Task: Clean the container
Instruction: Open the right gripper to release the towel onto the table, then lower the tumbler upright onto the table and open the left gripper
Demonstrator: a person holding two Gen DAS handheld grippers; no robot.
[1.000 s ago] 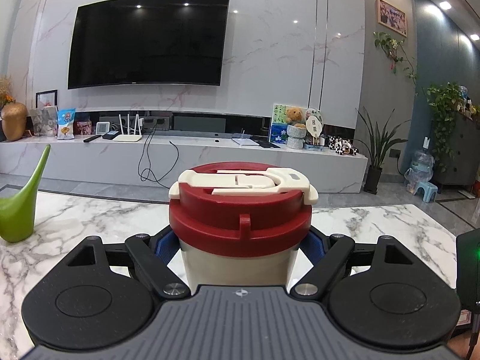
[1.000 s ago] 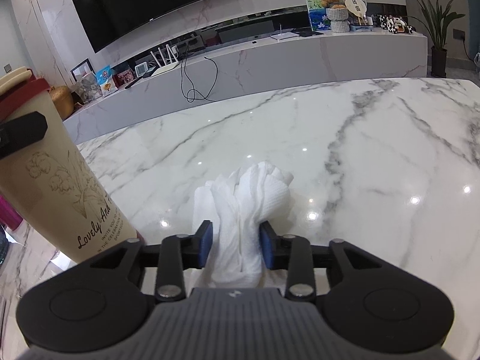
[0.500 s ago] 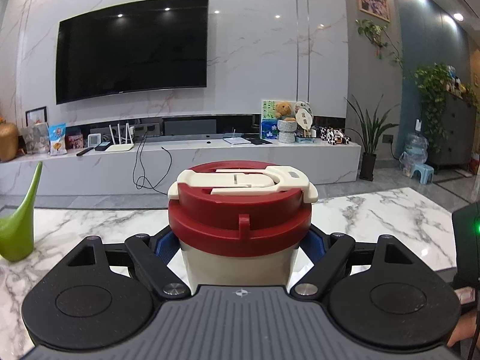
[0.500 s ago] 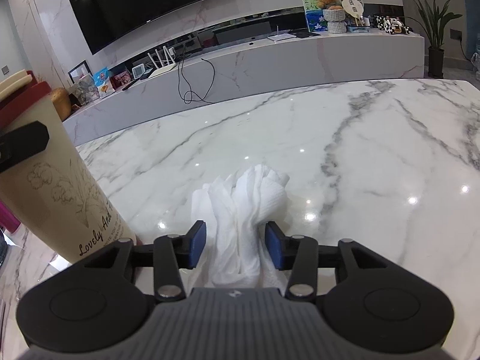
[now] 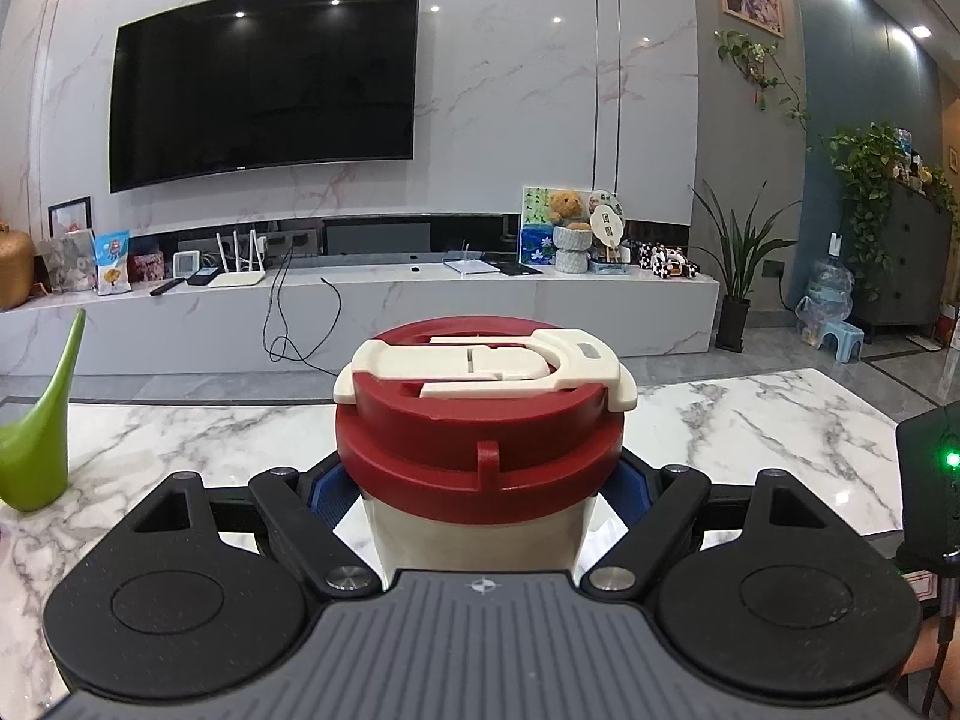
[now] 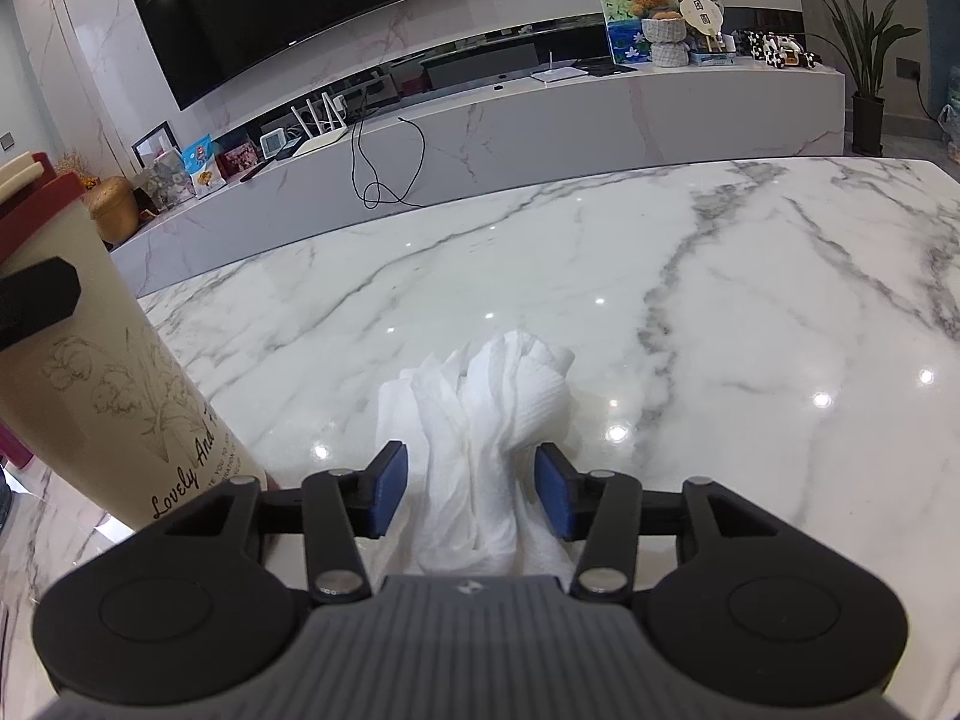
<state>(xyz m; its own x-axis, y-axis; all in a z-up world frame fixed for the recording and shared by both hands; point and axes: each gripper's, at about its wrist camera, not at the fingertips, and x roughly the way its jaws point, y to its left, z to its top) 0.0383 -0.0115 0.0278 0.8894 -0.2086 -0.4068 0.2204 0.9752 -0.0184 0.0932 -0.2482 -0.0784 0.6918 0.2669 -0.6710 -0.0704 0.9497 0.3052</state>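
Container: cream tumbler [image 5: 477, 534] with a red lid [image 5: 477, 450] and a cream flip handle [image 5: 486, 363] folded flat on top; seen at lower centre of the left wrist view, upright. In the right wrist view the same tumbler is seen at the left edge, a flower drawing and the script "Lovely And" printed on its wall.
Left claw: the left claw [image 5: 477, 492] is pinched on the tumbler just under the red lid, a blue pad [image 5: 327, 495] pressed against each side of the cream wall. One black finger of it is seen across the tumbler at the left edge of the right wrist view.
Right claw: the right claw [image 6: 471, 489] is spread, its jaws having just been opening; the blue pads [image 6: 389, 489] are set apart from the cloth on both sides, a gap seen at each.
Cloth: white crumpled cloth [image 6: 480, 438] is laid on the bench between the right claw's pads, at lower centre of the frame, bunched upward at its far end.
Bench: white marble bench [image 6: 660, 300] with grey veins, ceiling lights reflected in it.
Watering can: green watering can [image 5: 36, 444] is stood on the bench at the left edge of the left wrist view, spout raised.
Background: black television [image 5: 264, 81] is mounted on the marble wall, upper left.
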